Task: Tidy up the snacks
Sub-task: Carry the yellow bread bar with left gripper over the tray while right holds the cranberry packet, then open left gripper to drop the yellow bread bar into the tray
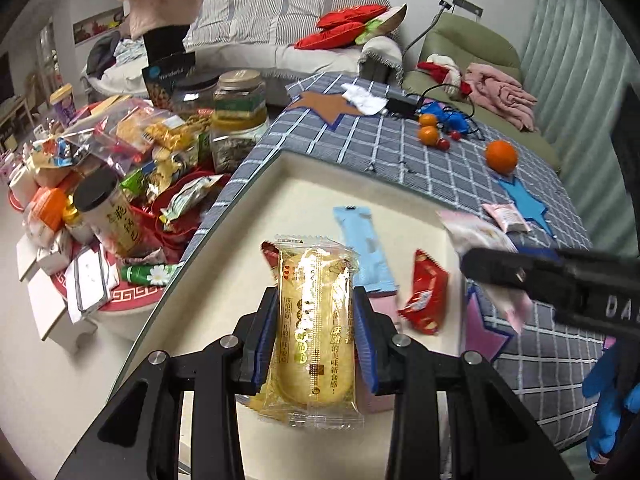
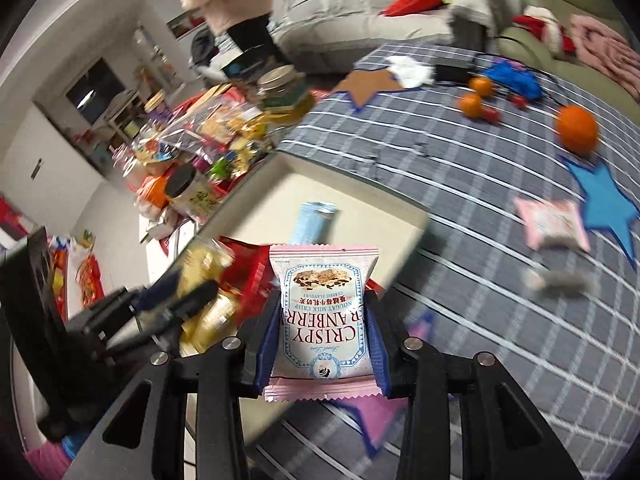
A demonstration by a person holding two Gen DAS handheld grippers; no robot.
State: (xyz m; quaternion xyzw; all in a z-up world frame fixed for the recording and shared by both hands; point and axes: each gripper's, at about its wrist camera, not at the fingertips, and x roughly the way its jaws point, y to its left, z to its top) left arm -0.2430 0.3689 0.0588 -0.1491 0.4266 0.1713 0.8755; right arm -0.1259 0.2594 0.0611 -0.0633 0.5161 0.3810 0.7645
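I have each gripper's jaws clamped on a snack: left gripper [image 1: 316, 344] on the yellow cake packet [image 1: 314, 320], right gripper [image 2: 322, 334] on the pink nougat packet [image 2: 322, 316]. Two packets already lie in the cream tray [image 1: 304, 184]; another pink packet [image 2: 554, 224] waits on the table.

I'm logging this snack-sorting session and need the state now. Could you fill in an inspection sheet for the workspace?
Surface: cream tray on checked cloth.
Job's things: blue packet and red packet in tray; pink packet on cloth.
Clutter: snack pile, oranges.
Grippers: left gripper shut on yellow cake pack; right gripper shut on cranberry crisp packet.
Cables: black cable on cloth.
Surroundings: sofa, standing person.
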